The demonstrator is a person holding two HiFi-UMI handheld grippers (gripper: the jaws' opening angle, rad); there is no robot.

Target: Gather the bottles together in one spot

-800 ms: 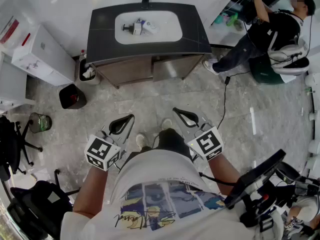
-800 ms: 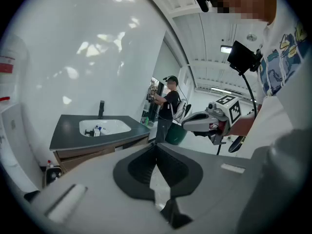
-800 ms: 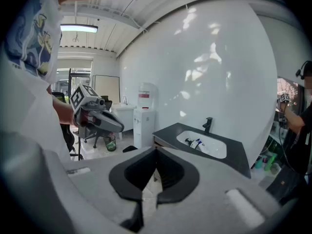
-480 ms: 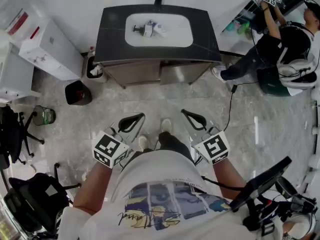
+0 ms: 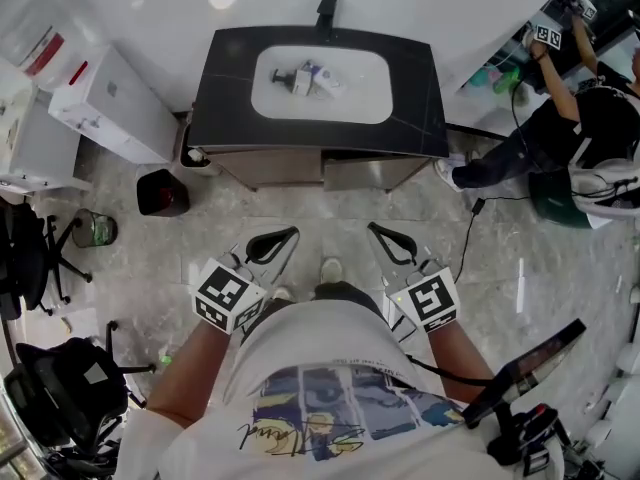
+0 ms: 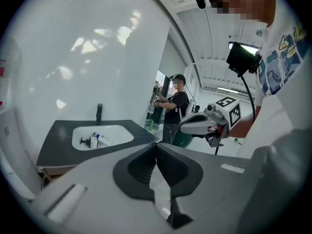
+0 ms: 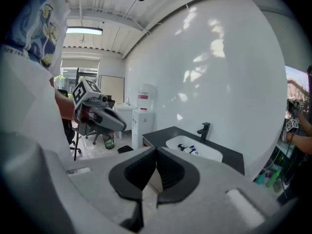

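Note:
Several small bottles [image 5: 309,76] lie in a heap in the white basin [image 5: 360,103] of a dark counter [image 5: 225,108], far ahead of me. They show too in the left gripper view [image 6: 95,141] and the right gripper view [image 7: 188,149]. My left gripper [image 5: 292,233] and right gripper [image 5: 373,229] are held at waist height above the floor, side by side, well short of the counter. Both have their jaws pressed together with nothing between them [image 6: 156,146] [image 7: 156,151]. Each one shows in the other's view: the right gripper [image 6: 189,126] and the left gripper [image 7: 116,124].
A black faucet [image 5: 325,10] stands behind the basin. Left of the counter are a white cabinet [image 5: 115,103], a black bin [image 5: 162,192] and an office chair [image 5: 30,258]. A person [image 5: 590,138] works at the right. A black screen on a stand [image 5: 525,368] is at my right side.
The counter and basin have slid down and to the right in the head view and look slightly nearer. Both grippers stay shut and level in front of me.

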